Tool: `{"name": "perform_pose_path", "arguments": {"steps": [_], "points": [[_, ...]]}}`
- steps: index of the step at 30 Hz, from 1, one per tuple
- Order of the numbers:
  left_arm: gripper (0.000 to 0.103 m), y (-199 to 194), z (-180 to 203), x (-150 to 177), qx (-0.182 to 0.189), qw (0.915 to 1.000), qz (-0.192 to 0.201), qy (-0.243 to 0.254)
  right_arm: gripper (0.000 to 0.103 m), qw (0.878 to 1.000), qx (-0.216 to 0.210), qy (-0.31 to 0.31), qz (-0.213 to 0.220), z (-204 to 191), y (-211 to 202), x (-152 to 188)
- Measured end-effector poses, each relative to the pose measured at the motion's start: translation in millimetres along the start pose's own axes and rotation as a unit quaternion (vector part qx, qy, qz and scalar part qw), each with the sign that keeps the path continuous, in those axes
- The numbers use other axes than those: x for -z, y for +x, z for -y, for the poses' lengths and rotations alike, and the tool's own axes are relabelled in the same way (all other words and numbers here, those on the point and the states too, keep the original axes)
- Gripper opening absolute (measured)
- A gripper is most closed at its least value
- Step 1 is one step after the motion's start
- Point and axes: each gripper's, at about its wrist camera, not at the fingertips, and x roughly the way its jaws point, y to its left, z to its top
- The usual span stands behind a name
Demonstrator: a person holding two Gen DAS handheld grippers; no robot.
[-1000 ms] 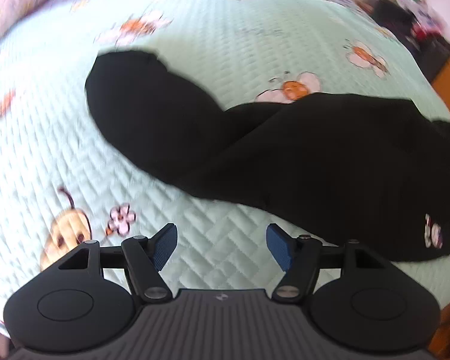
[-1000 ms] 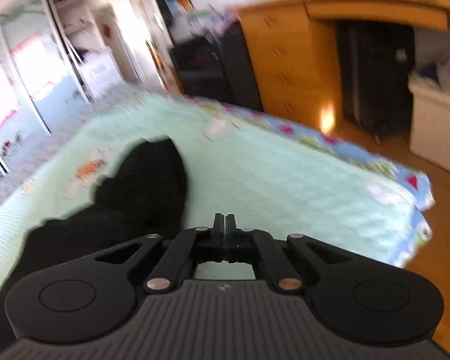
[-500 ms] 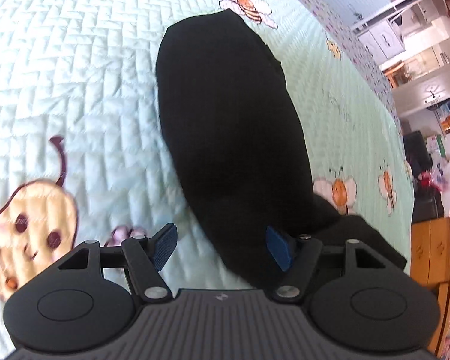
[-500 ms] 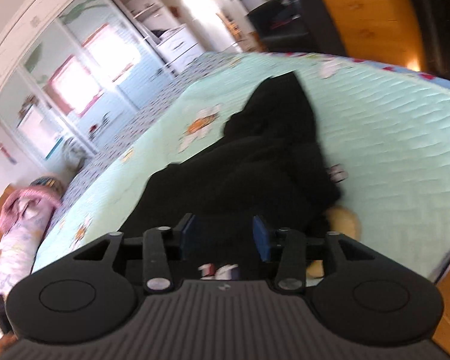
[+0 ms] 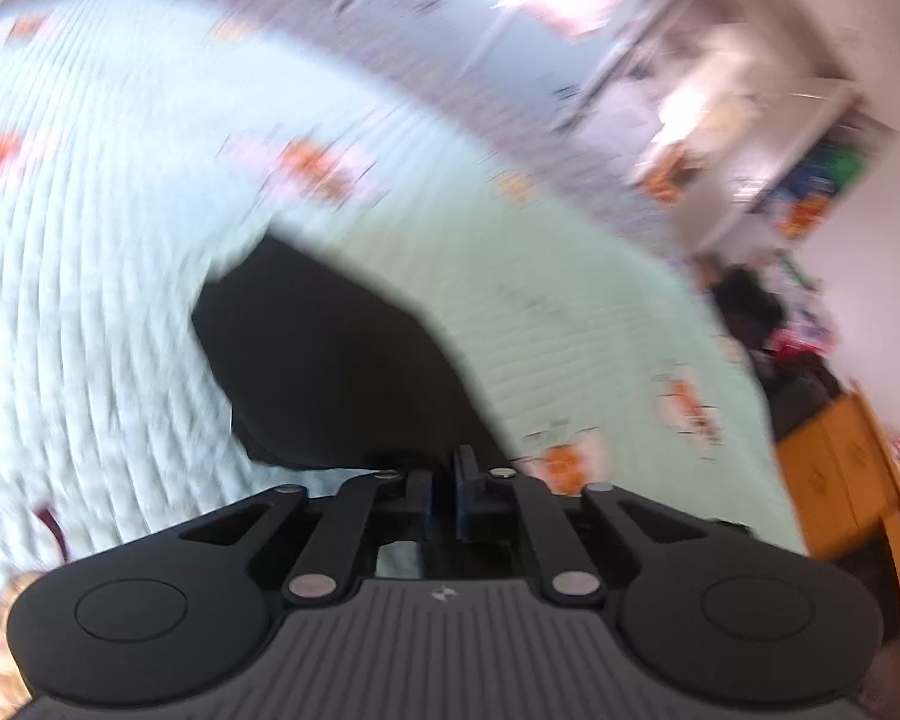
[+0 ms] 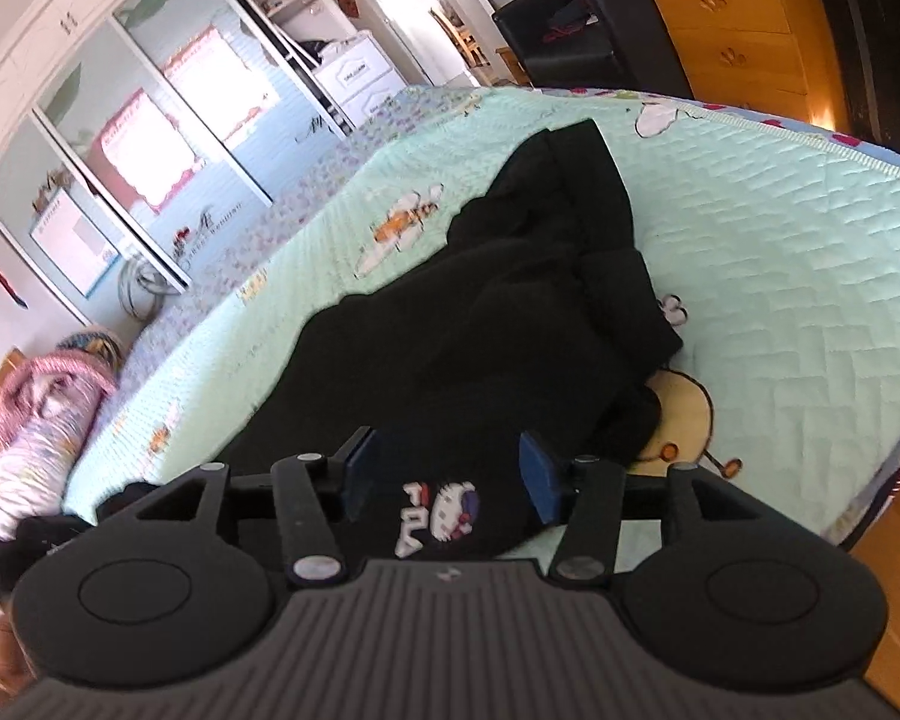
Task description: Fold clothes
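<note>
L gripper (image 5: 447, 480) pinching black garment (image 5: 330, 372)

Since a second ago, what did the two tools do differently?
The left tool snapped shut, apparently on the edge of the black top, though blur hides the exact grip. The right tool was shut and is opening, its blue pads now either side of the logo. The top stays crumpled on the green quilt.
</note>
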Motion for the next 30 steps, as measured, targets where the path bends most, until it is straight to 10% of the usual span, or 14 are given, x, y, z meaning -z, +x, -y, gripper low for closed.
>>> {"name": "perform_pose_path", "arguments": {"steps": [6, 15, 22, 30], "points": [[0.004, -75.6, 4.1, 6.3, 0.006, 0.9977, 0.019, 0.064, 0.060, 0.999, 0.015, -0.015, -0.029, 4.8, 11.2, 11.7], [0.006, -47.9, -56.1, 55.4, -0.050, 0.9931, -0.106, 0.005, 0.074, 0.974, -0.037, -0.210, -0.076, -65.4, 31.3, 49.8], [0.055, -60.8, -75.2, 46.2, -0.076, 0.9938, -0.074, -0.034, 0.081, 0.938, -0.093, -0.315, -0.107, -123.4, 39.9, 84.5], [0.062, -26.8, -108.1, 13.6, -0.101, 0.9912, -0.031, -0.080, 0.081, 0.950, -0.079, -0.274, -0.128, -110.0, 35.2, 86.2]]}}
